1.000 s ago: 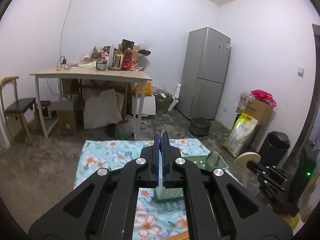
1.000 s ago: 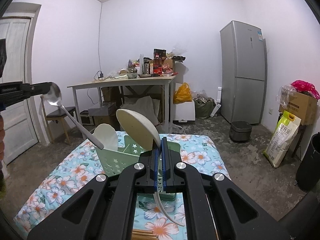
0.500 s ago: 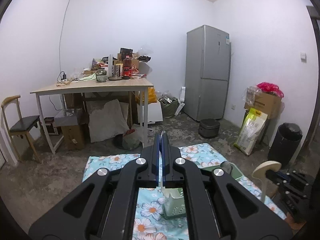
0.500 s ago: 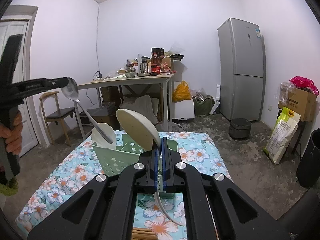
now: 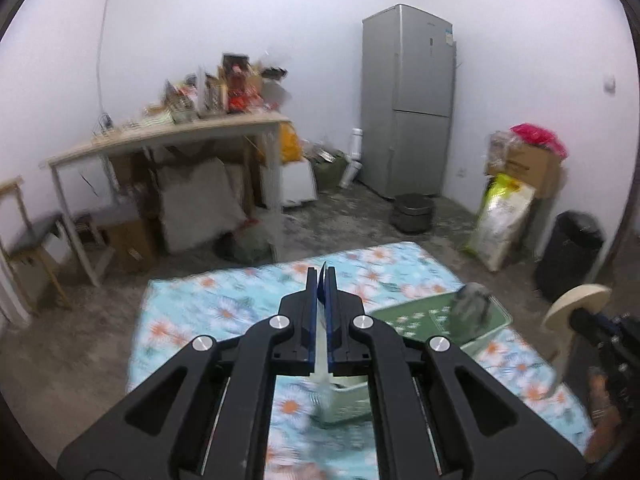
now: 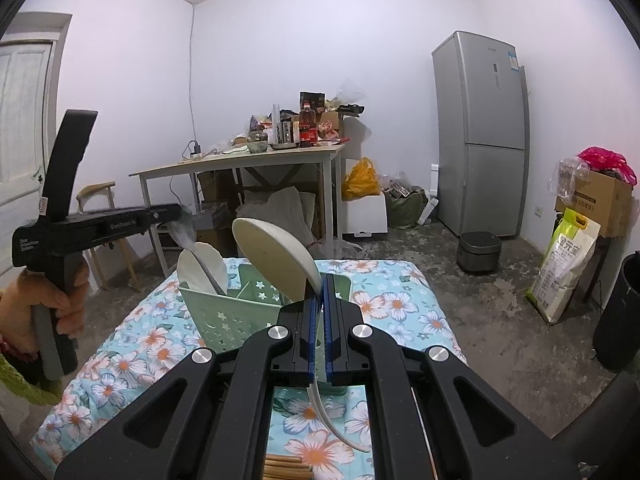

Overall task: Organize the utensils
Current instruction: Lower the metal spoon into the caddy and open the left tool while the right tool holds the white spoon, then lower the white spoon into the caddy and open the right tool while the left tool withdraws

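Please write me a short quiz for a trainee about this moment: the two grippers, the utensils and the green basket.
1. True or false: the fingers of the right gripper hold nothing.
2. The green basket stands on: A) the floral cloth; B) the wooden table; C) the fridge.
3. Which utensil does the left gripper carry above the basket?

Key
1. False: they are shut on the handle of a cream serving spoon.
2. A.
3. A metal spoon, with its handle pointing down into the basket.
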Demonstrator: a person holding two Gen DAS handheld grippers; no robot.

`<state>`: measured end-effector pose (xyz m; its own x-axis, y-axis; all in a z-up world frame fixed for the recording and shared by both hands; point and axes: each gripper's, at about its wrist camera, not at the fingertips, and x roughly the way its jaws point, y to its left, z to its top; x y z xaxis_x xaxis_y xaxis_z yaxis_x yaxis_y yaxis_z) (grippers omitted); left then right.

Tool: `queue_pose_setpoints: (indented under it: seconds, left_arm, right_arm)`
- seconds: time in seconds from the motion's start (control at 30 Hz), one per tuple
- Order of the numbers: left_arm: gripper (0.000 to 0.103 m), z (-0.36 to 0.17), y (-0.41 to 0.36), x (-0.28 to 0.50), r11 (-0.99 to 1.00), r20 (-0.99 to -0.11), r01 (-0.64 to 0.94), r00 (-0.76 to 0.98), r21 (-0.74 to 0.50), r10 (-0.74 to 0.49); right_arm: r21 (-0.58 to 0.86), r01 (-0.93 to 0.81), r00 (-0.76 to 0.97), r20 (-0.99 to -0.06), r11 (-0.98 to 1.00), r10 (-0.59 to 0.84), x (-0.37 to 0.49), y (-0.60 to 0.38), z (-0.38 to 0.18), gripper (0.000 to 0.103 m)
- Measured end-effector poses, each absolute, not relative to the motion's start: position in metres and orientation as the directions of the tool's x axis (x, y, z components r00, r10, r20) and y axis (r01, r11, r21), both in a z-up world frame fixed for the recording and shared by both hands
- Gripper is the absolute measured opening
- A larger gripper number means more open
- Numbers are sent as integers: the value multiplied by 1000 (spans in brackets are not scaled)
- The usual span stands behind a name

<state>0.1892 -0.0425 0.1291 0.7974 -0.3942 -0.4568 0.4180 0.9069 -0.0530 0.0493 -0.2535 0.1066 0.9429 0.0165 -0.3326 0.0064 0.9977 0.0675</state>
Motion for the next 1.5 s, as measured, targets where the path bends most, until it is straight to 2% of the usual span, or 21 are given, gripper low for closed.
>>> queue_pose_setpoints:
  seconds: [0.1,0.2,0.37,0.5,0.63,0.83,1.13,1.27,1.5]
  left_arm:
    - [5,126,-40,190,888,-441,447,779,-108,-446]
    - [16,124,-40,189,878,-435,458,768,-138,-469]
    - [28,124,-32,184,869,-422,458,762,-187,-492]
    - [44,125,-25,174,868,-410,453,765,-206,-496]
    - [53,118,-18,162,871,-419,440,764,-218,-491]
    - [60,98,-14,146,880,-467,420,747,-222,-474]
    - [65,69,12,128,896,-511,356,736,-264,-443]
    - [65,63,22,127,902,-527,331,733,-276,-430]
    - [65,61,32,128,917,-537,297,744,-266,-397]
  right_arm:
    - [69,9,942,-335,998,15,51,-255,107,3]
    - [74,11,941,-337,997,14,51,-256,106,3]
    - [93,13,940,-340,996,20,53,-259,106,3]
    - [112,8,942,-334,994,30,54,-262,109,3]
    - [139,-10,950,-309,990,53,57,-272,120,3]
    - [205,-53,969,-226,977,100,65,-296,152,3]
    - [289,-140,977,-114,947,179,102,-316,192,3]
    - [323,-184,969,-98,928,226,124,-313,189,3]
    - [419,-224,943,-135,880,305,169,-314,156,3]
